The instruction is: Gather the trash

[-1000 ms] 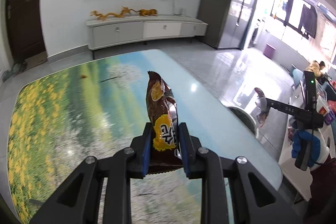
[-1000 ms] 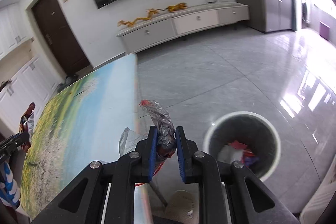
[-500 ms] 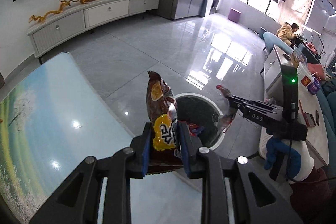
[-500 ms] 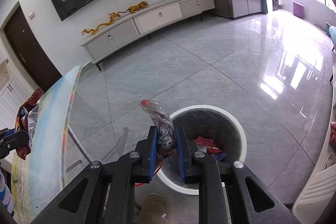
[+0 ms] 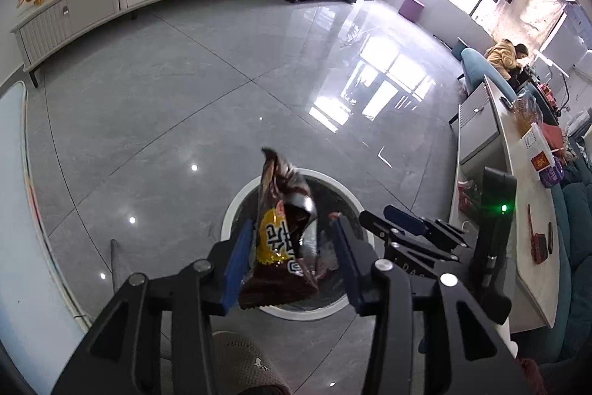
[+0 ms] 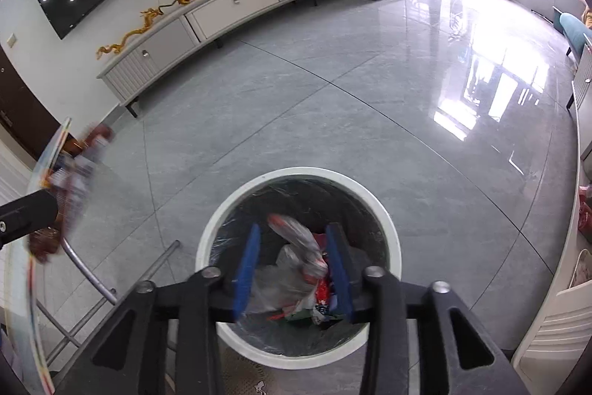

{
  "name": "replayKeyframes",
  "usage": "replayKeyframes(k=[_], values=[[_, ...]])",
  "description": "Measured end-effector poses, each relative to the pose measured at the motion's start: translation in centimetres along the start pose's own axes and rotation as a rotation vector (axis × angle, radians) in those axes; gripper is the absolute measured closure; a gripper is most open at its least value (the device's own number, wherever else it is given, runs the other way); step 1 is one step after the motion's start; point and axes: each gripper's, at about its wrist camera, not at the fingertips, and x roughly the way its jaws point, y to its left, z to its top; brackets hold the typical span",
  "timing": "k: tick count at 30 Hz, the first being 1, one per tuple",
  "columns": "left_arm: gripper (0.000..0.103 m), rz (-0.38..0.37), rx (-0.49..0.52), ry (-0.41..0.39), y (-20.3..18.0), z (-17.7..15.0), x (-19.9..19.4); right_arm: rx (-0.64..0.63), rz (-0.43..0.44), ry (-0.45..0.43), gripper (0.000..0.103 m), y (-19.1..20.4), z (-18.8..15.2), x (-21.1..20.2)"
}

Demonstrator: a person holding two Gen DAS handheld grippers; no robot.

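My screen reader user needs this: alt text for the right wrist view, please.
The right gripper is open above a white-rimmed trash bin, with a crumpled clear plastic wrapper between its blue fingers, seemingly dropping in. Grey tiled floor surrounds it.

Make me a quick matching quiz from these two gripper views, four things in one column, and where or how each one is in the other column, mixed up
1. snack wrapper
2. clear plastic bag
3. trash bin
4. slipper

A. on the floor, near edge of the left view
B. white rim, dark liner, trash inside
C. between the open left gripper fingers, over the bin
D. crumpled, between the open right gripper fingers

Pairs: 1-C, 2-D, 3-B, 4-A
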Motion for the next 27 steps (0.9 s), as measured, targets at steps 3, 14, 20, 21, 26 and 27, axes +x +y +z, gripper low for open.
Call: replayKeyframes(k=[3,14,20,21,26,27], values=[[0.055,-0.018,-0.010,0.001,-0.1,0.3,0.2,0.015,-0.007,-0.006,0.060,-0.7,0.0,-0.4],[0.054,0.113,0.034,-0.116,0.8,-2.7,-6.9,-0.051,-0.015,-0.075,0.046,2.3,0.2,-4.9],[0.045,0.287,0.028,-0.224,3.8,-6.4,-13.8,-0.184,0.033,-0.148,0.031,9.0,-0.2,-8.4],[0.045,0.324,0.020,-0.241,4.5,-7.3,-14.9,-0.209,0.046,-0.161,0.030,10.4,-0.4,-9.1],[0.045,0.481,-0.081,-0.306,9.0,-11.7,-20.4,-0.334,0.116,-0.200,0.026,17.2,-1.8,-11.1],[0.045,0.508,-0.103,-0.325,9.9,-12.6,-21.5,-0.354,0.130,-0.203,0.024,18.3,-2.0,-11.3]])
